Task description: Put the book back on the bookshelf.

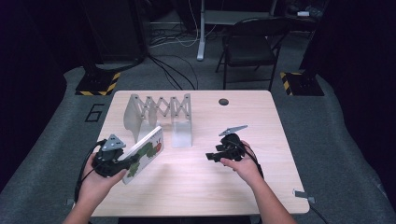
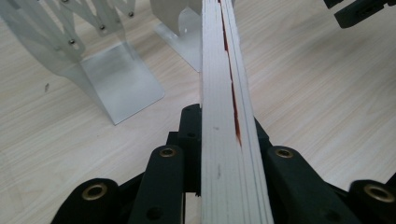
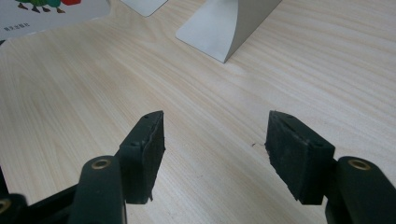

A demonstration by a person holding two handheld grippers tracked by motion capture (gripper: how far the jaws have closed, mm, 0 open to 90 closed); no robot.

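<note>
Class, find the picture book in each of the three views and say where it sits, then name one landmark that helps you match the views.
High view: the picture book is at lower left, held tilted in the left claw.
Left gripper view: its page edge runs up the centre between the jaws.
Right gripper view: a corner of its cover shows at top left.
Shared landmark: the metal folding rack on the table.

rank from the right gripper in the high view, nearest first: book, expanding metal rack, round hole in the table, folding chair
From the right gripper:
1. expanding metal rack, up and to its left
2. book, to its left in the left gripper; close to the rack's rank
3. round hole, straight beyond it
4. folding chair, beyond the table
</note>
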